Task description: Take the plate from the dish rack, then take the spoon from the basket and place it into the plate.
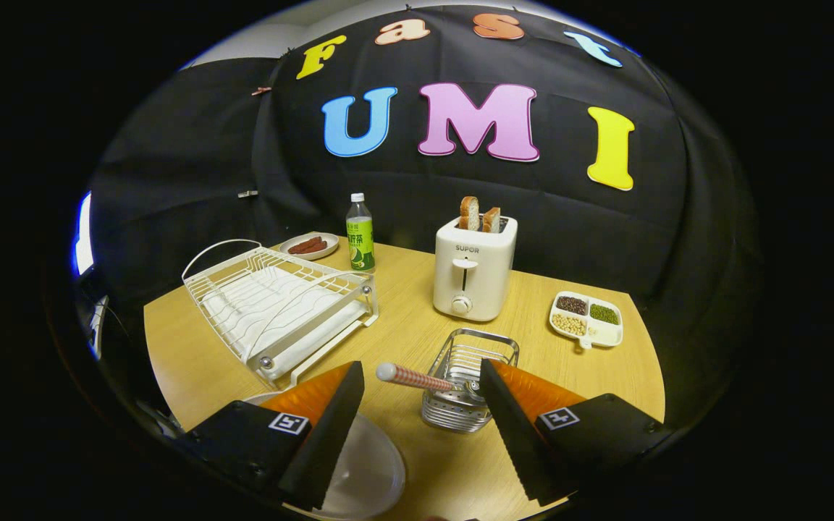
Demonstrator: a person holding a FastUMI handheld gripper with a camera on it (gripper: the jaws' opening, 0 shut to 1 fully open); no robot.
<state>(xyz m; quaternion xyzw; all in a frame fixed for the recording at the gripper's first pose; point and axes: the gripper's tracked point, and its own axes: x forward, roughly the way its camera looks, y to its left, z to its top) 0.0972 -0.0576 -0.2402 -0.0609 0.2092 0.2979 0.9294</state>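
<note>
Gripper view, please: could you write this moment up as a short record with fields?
gripper: open, fingers apart, holding nothing
spoon: checked handle pokes out of the wire basket, between the fingers
plate: on the table under the left finger, out of the rack
dish rack: no dishes in it, beyond the left finger
toaster: behind the basket, two bread slices up
table: wooden
stage: plate placed, spoon not yet gripped

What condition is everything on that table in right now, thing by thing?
gripper: open, holding nothing.
plate: on the table, empty.
spoon: in the basket, handle sticking out.
basket: upright.
dish rack: empty.
toaster: two bread slices up.
bottle: capped, upright.
</note>
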